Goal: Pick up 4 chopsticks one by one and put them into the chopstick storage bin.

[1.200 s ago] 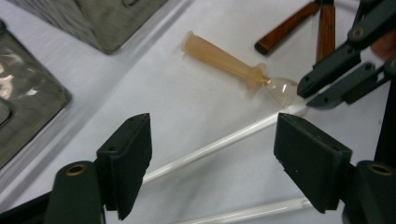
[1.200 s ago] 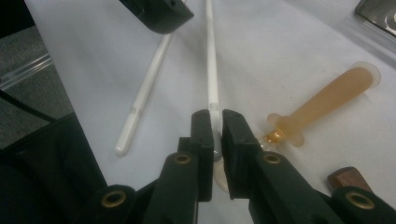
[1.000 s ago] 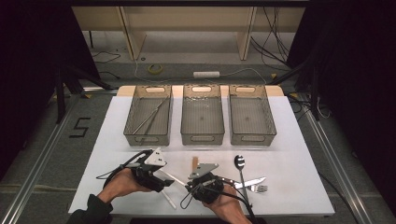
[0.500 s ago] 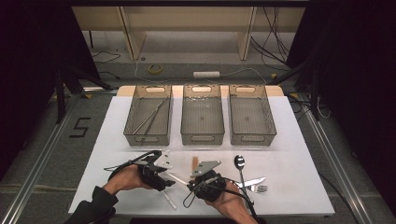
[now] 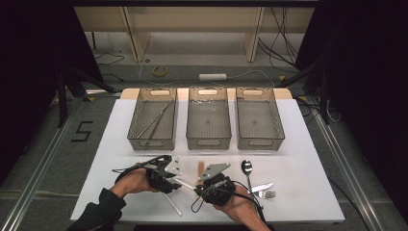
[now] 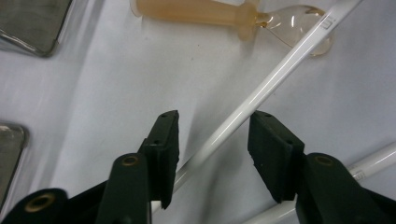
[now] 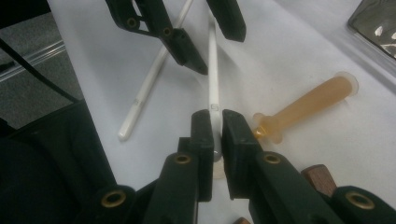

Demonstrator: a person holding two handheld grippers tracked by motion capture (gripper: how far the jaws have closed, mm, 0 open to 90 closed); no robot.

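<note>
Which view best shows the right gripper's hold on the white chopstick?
The right gripper view: the right gripper has its jaws clamped on the white chopstick near its end. The left gripper view shows that chopstick running between the left gripper's open jaws. The high view shows it small, between both hands.

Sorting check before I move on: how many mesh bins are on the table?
3, in a row across the far side of the table: the left bin with thin metal utensils inside, the middle bin and the right bin. None seems hidden.
</note>
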